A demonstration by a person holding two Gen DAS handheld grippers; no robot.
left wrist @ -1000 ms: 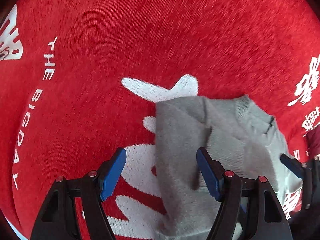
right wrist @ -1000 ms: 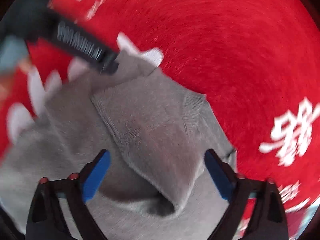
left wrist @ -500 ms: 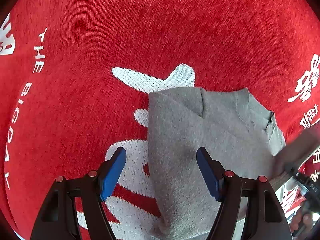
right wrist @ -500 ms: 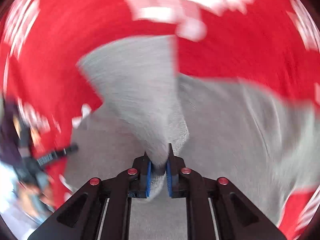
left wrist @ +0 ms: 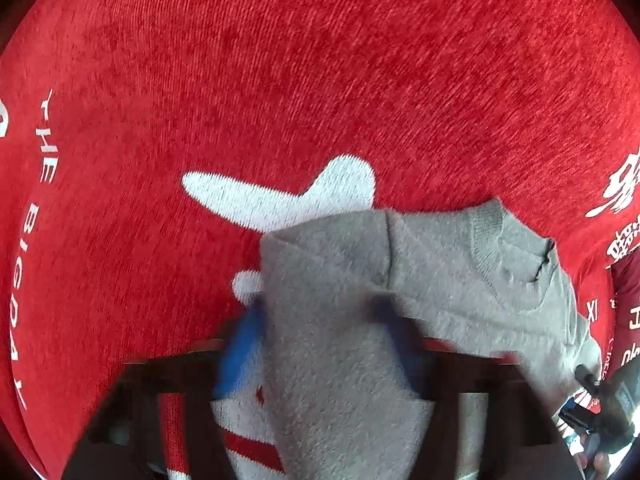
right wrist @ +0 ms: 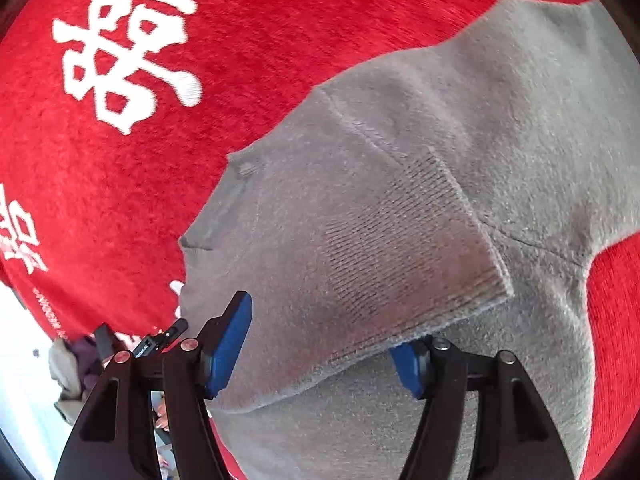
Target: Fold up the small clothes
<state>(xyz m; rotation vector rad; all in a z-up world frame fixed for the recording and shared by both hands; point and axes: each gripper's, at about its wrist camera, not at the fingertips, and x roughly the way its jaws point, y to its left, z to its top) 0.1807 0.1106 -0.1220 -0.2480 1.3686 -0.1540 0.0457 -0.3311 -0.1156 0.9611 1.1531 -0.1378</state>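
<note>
The right gripper (right wrist: 320, 344), jaws spread, hovers over the folded-in cuff (right wrist: 420, 248) of the grey sweater (right wrist: 520, 120) on the red cloth (right wrist: 248, 40) toward 12 o'clock, apparently releasing it to lie flat, while the blurred left gripper (left wrist: 320, 344) seems spread around a sweater edge.

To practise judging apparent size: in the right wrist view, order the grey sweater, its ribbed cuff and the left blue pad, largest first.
1. grey sweater
2. ribbed cuff
3. left blue pad, though nearness to the camera enlarges it.
</note>
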